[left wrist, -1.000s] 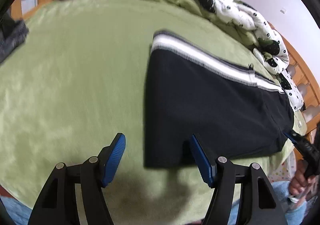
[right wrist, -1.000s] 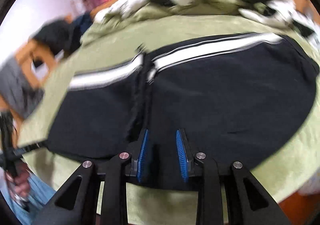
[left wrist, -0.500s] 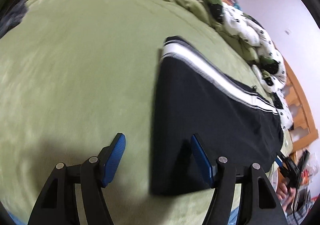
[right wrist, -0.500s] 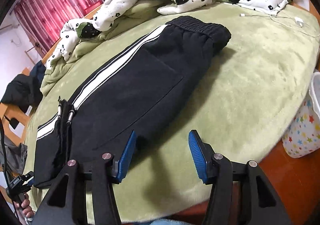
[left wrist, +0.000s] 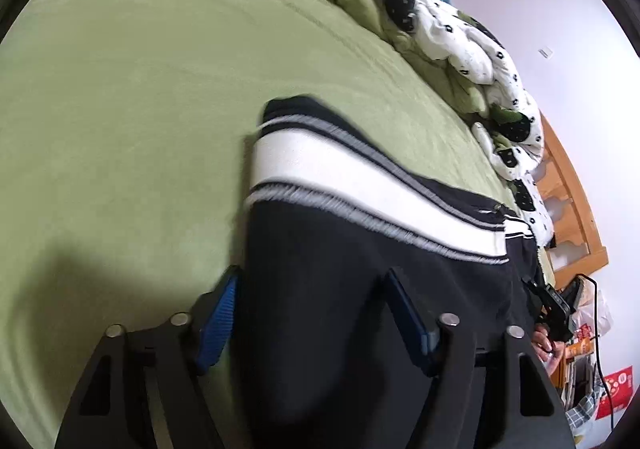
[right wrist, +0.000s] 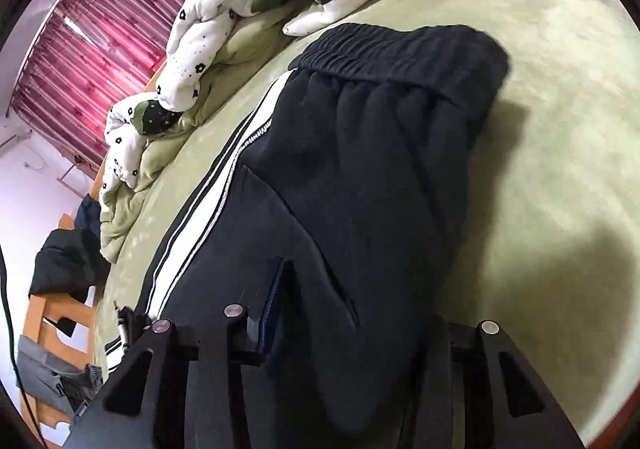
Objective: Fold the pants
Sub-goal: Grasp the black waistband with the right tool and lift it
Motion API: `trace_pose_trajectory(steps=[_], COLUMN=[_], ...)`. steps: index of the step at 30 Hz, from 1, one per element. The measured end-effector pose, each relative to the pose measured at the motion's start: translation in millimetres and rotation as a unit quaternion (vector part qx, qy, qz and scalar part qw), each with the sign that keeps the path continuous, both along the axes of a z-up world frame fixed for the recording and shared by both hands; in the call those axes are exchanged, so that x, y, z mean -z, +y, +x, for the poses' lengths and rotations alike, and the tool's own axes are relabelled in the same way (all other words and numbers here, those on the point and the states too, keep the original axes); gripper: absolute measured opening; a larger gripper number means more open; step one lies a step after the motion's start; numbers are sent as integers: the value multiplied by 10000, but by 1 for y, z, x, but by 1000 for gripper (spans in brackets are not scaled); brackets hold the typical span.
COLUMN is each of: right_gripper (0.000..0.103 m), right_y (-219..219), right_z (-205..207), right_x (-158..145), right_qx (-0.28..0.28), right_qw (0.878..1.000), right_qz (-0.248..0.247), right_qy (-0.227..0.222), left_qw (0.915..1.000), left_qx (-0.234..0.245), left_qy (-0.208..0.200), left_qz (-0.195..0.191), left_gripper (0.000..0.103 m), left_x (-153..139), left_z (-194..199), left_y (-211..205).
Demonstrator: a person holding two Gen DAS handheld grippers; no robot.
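Black pants (left wrist: 360,289) lie flat on green bed (left wrist: 120,109). Left gripper (left wrist: 312,313) jaws apart, straddling the folded end; right gripper (right wrist: 348,313) jaws apart near waistband (right wrist: 384,49), apparently positioned to take the next fold.

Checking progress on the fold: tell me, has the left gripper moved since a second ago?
Yes. The left gripper has advanced over the pants; its fingers now straddle the folded end instead of sitting over the green blanket.
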State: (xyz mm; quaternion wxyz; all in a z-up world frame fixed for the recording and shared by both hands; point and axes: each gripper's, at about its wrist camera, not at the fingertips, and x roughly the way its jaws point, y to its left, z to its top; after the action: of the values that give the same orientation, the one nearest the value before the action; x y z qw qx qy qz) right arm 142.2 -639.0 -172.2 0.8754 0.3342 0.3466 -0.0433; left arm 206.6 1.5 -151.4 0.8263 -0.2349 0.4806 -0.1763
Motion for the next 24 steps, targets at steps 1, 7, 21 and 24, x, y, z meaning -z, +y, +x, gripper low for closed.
trace_pose_trajectory(steps=[1,7,21,24], right_gripper=[50,16,13,14], right_y=[1,18,192,237], right_z=[5,24,18,21], right_x=[0,-21,-184,-188], right_qx=[-3,-17,-636,-1124], right_qw=[10000,9988,9767,9719], right_qz=[0,-498,-1563,-1429], right_qy=[-21,8,-1330,-1496], left_qw=[10000,9993,9948,9886], left_qx=[3,-310,-623,-1177], left_qy=[86,173,-791,-663], left_qz=[-8,145,116,665], left_gripper=[50,12,9,10], left_x=[1,-8,-96,-102], left_z=[3,1,-30,-44], left_y=[-2,-2,92,153])
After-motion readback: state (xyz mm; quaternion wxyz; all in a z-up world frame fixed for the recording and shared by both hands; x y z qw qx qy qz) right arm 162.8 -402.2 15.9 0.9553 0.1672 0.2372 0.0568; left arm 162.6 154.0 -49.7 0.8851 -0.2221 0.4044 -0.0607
